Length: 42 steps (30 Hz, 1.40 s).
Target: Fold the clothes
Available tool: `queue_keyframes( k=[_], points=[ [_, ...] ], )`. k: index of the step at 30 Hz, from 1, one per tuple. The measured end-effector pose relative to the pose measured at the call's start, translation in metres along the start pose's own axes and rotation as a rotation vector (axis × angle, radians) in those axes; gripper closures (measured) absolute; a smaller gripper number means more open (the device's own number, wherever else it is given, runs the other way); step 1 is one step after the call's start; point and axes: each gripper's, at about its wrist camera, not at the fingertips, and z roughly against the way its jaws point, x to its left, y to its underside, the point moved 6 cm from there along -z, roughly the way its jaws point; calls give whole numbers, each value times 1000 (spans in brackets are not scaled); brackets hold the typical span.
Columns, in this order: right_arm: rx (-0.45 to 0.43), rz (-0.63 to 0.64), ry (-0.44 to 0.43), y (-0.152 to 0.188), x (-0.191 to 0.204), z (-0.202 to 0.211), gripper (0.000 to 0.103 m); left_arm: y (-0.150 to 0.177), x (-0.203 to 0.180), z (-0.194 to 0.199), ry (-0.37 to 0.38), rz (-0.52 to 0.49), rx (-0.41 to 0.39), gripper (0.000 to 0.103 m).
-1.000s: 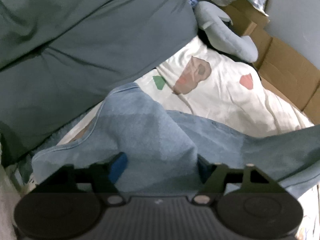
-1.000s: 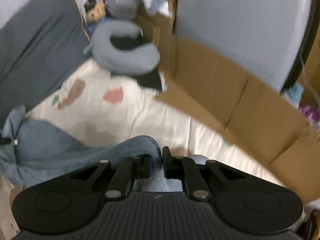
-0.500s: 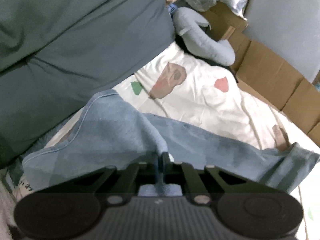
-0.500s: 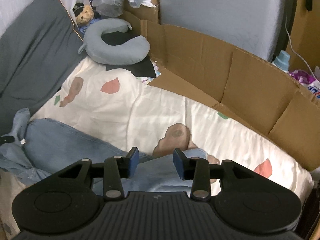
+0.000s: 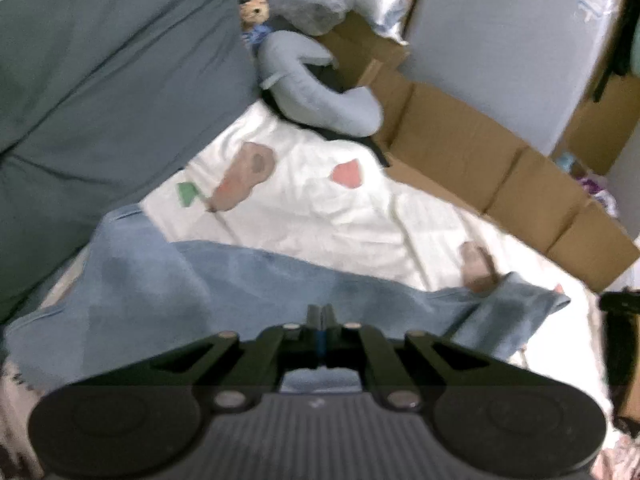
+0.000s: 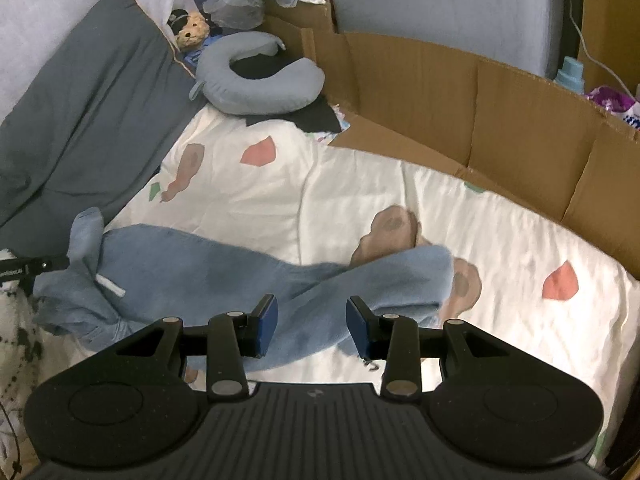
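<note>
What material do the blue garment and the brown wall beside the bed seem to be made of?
Blue garment: soft woven cloth, likely light denim or cotton, matte; it drapes and creases, with stitched hems. Brown wall: corrugated cardboard, dull finish, with straight fold lines and raw cut edges. It stands along the white printed sheet.

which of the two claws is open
The right claw, blue pads spread apart above the blue garment; the left claw is pinched shut.

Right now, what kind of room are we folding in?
Most likely a bedroom or a sleeping corner at home. A white patterned bedsheet covers a mattress-like surface, a grey neck pillow and a teddy bear sit at its far end, and flattened cardboard lines one side.
</note>
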Motion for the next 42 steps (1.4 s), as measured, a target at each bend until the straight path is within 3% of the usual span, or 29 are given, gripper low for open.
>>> queue_keyframes(
  k=[4, 6, 8, 12, 17, 25, 27, 28, 32, 35, 37, 42],
  points=[
    [12, -13, -1, 11, -2, 1, 58, 2, 23, 9, -59, 12, -3, 82],
    [16, -22, 0, 16, -4, 1, 58, 1, 36, 14, -95, 15, -12, 56],
    [21, -26, 2, 19, -5, 0, 58, 0, 50, 20, -131, 17, -27, 43],
    [27, -32, 5, 26, -7, 0, 58, 3, 85, 28, -200, 56, -38, 35],
    [46, -26, 18, 36, -9, -3, 58, 14, 129, 27, -270, 114, -24, 35],
    [81, -21, 46, 52, -11, -10, 58, 36, 184, 15, -312, 273, -15, 34],
    [88, -24, 52, 56, -10, -13, 58, 42, 194, 9, -327, 307, -10, 17],
    [90, -18, 51, 58, -8, -13, 58, 45, 198, 7, -340, 315, -8, 15],
    [100, 5, 49, 65, 0, -15, 58, 54, 204, -7, -286, 341, -6, 14],
    [100, 24, 50, 68, 5, -15, 58, 56, 212, -15, -236, 425, -29, 15],
    [99, 21, 49, 68, 5, -14, 58, 54, 217, -17, -208, 485, -56, 22],
    [96, 14, 46, 68, 5, -11, 58, 50, 220, -20, -208, 536, -72, 84]
  ],
)
